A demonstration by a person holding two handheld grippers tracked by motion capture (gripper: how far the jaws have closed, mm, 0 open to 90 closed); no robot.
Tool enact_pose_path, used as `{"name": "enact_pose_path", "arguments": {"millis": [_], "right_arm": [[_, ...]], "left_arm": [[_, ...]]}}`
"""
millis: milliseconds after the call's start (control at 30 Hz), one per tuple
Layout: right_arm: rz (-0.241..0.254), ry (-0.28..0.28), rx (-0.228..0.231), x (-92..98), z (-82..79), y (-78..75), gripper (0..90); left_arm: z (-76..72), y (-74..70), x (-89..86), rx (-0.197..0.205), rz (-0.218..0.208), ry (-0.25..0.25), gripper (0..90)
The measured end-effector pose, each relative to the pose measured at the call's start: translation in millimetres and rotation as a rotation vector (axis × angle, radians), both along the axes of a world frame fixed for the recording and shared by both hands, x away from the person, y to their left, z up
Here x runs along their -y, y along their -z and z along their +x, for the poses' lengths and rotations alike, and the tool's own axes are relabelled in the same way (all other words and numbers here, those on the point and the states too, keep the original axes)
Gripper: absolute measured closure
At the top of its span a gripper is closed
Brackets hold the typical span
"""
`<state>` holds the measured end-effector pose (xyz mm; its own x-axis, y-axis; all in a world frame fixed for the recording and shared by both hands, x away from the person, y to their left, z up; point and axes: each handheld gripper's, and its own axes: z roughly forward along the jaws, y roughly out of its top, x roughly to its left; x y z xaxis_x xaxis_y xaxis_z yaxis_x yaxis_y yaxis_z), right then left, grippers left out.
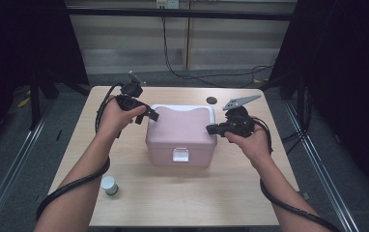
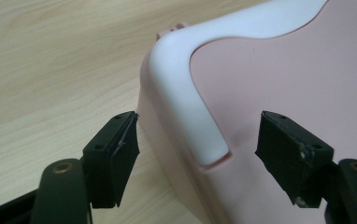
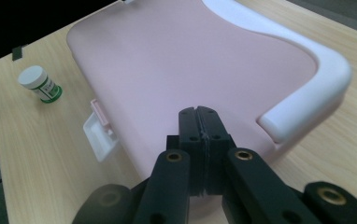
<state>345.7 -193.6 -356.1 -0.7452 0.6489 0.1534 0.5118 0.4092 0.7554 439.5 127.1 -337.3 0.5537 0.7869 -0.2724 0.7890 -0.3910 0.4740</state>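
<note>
- Here, pink box [image 1: 181, 135] on the worktop [image 1: 182, 203], lid closed, contents hidden; white handle, white latch.
- Left gripper [image 2: 197, 154] jaws spread astride its corner.
- Right gripper [image 3: 199, 122] jaws pressed together, empty.

Pink box [image 1: 180, 135] with white handle [image 3: 307, 56], white latch [image 1: 180, 154]; green-labelled white-capped bottle [image 1: 109, 185]; pale wood-grain table [image 1: 182, 203]

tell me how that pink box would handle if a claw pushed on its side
The pink box looks like rigid moulded plastic, so it should keep its shape. Its low, wide body sits flat on the table, so it would probably slide rather than tip. The smooth walls may be slippery; the white handle seems a surer hold.
</note>
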Motion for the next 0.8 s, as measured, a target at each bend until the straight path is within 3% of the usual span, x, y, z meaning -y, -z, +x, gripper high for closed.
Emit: {"name": "enact_pose_path", "arguments": {"millis": [367,800], "right_arm": [[0.002,-0.019,-0.007,-7.1,4.9,3.4,90.0],[-0.008,-0.019,-0.014,-8.2,5.0,2.8,90.0]], "left_arm": [[11.7,3.4,10.7,0.011,-0.006,-0.021,28.4],[18.3,12.3,15.0,-0.019,-0.054,-0.034,29.8]]}}
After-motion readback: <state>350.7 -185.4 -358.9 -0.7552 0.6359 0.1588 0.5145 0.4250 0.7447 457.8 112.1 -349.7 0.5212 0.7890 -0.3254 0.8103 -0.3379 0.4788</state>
